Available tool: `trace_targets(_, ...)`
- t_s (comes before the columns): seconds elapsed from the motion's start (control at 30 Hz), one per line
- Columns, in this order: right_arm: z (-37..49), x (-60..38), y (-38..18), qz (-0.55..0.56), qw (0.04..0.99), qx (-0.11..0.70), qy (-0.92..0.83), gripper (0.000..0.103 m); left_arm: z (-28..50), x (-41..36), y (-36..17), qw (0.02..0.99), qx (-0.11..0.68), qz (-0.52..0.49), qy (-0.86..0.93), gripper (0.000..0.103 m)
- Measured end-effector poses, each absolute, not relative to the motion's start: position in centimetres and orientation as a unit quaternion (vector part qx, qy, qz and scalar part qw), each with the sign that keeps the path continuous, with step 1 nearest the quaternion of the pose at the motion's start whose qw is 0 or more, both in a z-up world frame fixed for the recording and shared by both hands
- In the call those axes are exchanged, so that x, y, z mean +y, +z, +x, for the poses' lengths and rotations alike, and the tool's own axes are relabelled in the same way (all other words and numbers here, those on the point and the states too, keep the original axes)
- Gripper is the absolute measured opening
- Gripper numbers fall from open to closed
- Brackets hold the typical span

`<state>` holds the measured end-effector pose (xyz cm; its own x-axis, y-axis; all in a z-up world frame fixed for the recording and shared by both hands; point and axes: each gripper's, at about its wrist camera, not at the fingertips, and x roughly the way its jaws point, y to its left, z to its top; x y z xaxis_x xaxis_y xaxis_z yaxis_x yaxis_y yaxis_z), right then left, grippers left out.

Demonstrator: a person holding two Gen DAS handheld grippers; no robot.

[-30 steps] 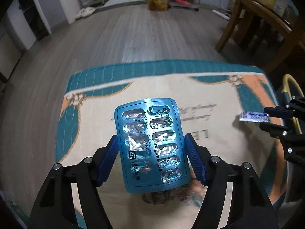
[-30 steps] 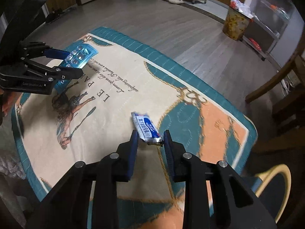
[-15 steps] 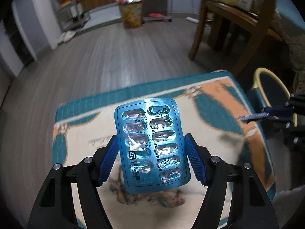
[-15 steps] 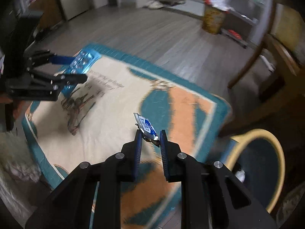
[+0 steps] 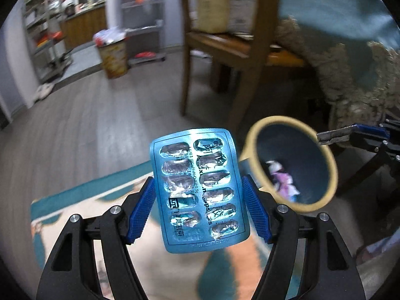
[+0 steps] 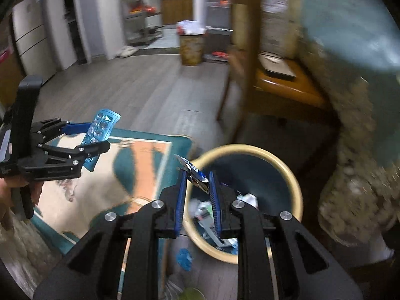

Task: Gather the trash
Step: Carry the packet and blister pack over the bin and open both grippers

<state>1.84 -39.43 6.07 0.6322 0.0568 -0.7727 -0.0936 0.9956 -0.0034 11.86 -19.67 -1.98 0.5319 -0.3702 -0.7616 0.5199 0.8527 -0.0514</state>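
1. The left gripper (image 5: 198, 206) is clamped on a blue blister pack (image 5: 197, 190), its pads pressing the pack's two long edges. The pack stands upright over the rug (image 5: 82, 200), to the left of the bin.
2. The pack looks light and fairly stiff, with crushed foil pockets. Gripping it edge-on may bow it, so a hold across the long sides near the lower half, as now, seems the safest.
3. The bin (image 6: 297, 195), dark blue with a pale rim, sits on the floor just beside the rug's corner and already holds crumpled scraps.
4. The right gripper (image 6: 197, 187) is nearly closed on a small blue-and-white sachet (image 6: 193, 171), pinched at its lower end and poised over the bin's near rim. It is thin, limp and probably slick, so it should drop freely once released.
5. The floor is grey wood planking. A wooden chair (image 5: 252, 50) stands behind the bin, and something shaggy, perhaps a throw, lies at right, though blur makes that uncertain. A second, fuller trash can (image 6: 191, 47) stands far back by shelving.
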Motion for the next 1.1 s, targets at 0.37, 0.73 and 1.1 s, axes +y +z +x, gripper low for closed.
trace_targets(0.37,2.9,-49.4,0.2,0.049,0.864,0.496,-0.07,0.018,9.1,-33.2,-6.6,0.829,0.397,0.172,-0.355,0.071)
trace_targets(0.73,3.7,-52.3,-1.5,0.112,0.87,0.476,-0.068,0.046,10.3,-36.4,-8.8,0.827,0.382,0.169,-0.376,0.089)
trace_targets(1.1,0.4,-49.2,2.1,0.092,0.875,0.469,-0.075,0.047,7.9,-29.3,-1.5,0.85,0.358,0.131,-0.364,0.091)
